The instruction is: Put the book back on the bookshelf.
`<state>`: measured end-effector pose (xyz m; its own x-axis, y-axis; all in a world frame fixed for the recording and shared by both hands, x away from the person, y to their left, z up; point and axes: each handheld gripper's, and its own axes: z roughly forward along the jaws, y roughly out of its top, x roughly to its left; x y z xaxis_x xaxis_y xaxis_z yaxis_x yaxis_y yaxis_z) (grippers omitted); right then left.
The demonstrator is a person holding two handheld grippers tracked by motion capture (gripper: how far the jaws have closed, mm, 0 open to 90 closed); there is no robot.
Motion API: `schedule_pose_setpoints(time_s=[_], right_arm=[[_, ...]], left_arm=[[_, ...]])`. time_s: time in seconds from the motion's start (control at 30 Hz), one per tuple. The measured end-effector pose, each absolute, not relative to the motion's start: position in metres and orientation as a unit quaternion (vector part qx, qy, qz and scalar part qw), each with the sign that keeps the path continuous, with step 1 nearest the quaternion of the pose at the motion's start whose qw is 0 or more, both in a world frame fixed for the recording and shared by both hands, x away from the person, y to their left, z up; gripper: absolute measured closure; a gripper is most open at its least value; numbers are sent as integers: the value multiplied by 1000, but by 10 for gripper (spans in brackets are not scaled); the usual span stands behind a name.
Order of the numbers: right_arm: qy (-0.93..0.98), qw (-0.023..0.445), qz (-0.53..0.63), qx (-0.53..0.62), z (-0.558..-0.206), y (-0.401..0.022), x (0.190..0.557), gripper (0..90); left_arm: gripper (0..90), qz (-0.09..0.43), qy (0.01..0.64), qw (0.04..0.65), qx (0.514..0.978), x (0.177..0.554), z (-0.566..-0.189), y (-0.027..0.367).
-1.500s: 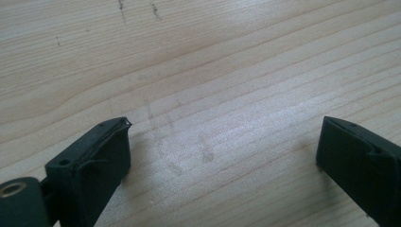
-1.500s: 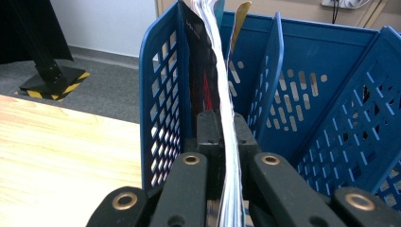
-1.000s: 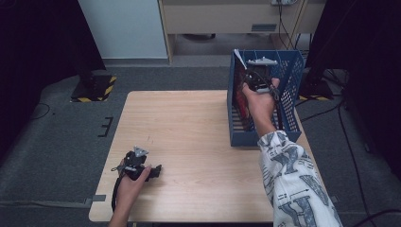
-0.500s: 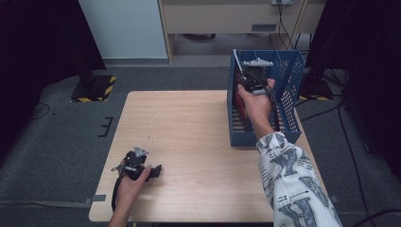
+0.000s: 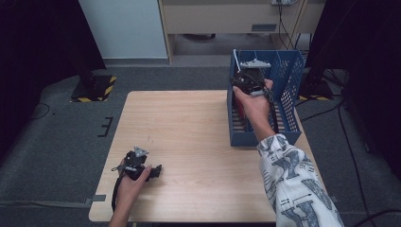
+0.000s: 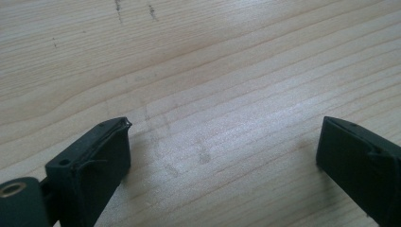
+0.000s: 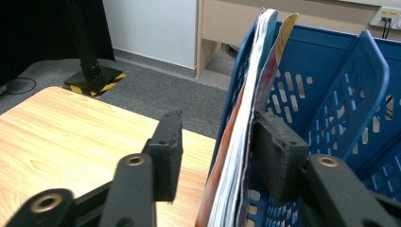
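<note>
We see a wooden table (image 5: 189, 137) from above, with a blue slotted file rack (image 5: 288, 94) standing at its far right edge. The right gripper (image 7: 215, 142) is raised at the rack's near-left slot. Its jaws stand apart on either side of a thin bundle of booklets or magazines (image 7: 246, 118) standing upright in that slot: the right jaw touches the bundle, the left jaw is clear of it, outside the rack wall. The left gripper (image 6: 222, 151) rests low on the bare tabletop near the front left corner, jaws wide apart and holding nothing.

We judge the main risk to be a poor pinch. Closing now may trap the rack wall along with the pages, so lifting could tip the rack. Whether all the sheets lie between the jaws is hard to tell; loose ones might slip out.
</note>
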<state>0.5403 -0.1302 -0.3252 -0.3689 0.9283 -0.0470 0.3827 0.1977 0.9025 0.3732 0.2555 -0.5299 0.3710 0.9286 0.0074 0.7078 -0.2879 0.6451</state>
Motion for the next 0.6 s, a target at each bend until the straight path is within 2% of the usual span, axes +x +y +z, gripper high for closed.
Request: schedule_pose_setpoints(time_s=[0.27,0.6], right_arm=[[705,325,437,455,-327,-125,538,425],[701,333,445,446,-326,-125,533,219]], left_arm=[[33,196,526,282,778,373,-530,255],[32,196,523,282,780,373,-530,255]])
